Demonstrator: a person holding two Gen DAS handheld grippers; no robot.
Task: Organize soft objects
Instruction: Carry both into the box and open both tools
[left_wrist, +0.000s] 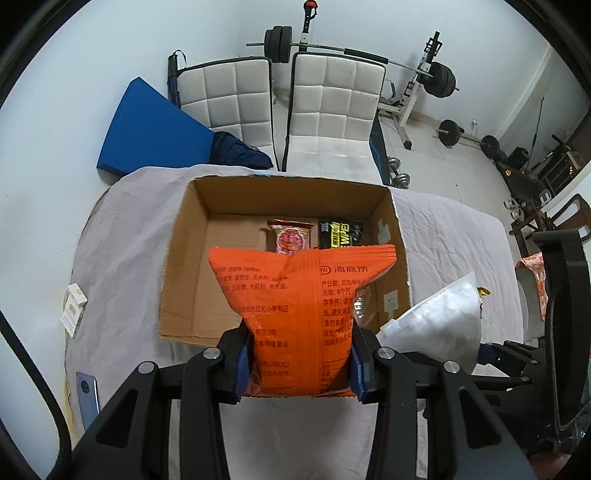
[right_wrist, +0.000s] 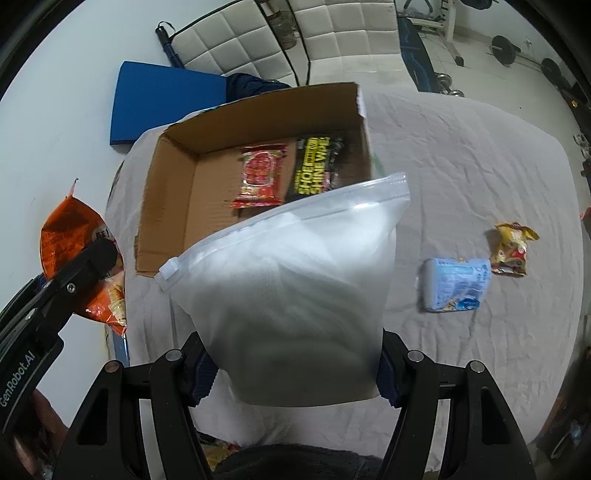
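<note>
The left gripper (left_wrist: 301, 363) points forward and slightly down over the near edge of the box (left_wrist: 177, 258), its blue-padded fingers (left_wrist: 243, 363) squeezed onto the lower part of an orange packet (left_wrist: 295, 302). The packet stands upright between them, glossy crinkled foil with a crimped top edge and printed text, its top reaching over the box opening.

The box is plain brown corrugated card, open at the top, with ragged cut edges. It sits on a table draped in a wrinkled grey cloth (left_wrist: 122, 236). Inside, on the floor toward the far wall, lie a red packet (right_wrist: 260, 175) and a black-and-yellow pack (right_wrist: 317, 166), side by side and flat.

The right gripper (right_wrist: 295, 369) is held to the right of the left one, aimed forward at the near right corner of the box. Its jaws are clamped on the bottom of a zip bag (right_wrist: 295, 288), frosted translucent plastic holding something white and soft, slider seal tilted across the top.

Farther right on the cloth lie a pale blue pack (right_wrist: 456, 284) and, just beside it, a crumpled yellow packet (right_wrist: 511, 247)
</note>
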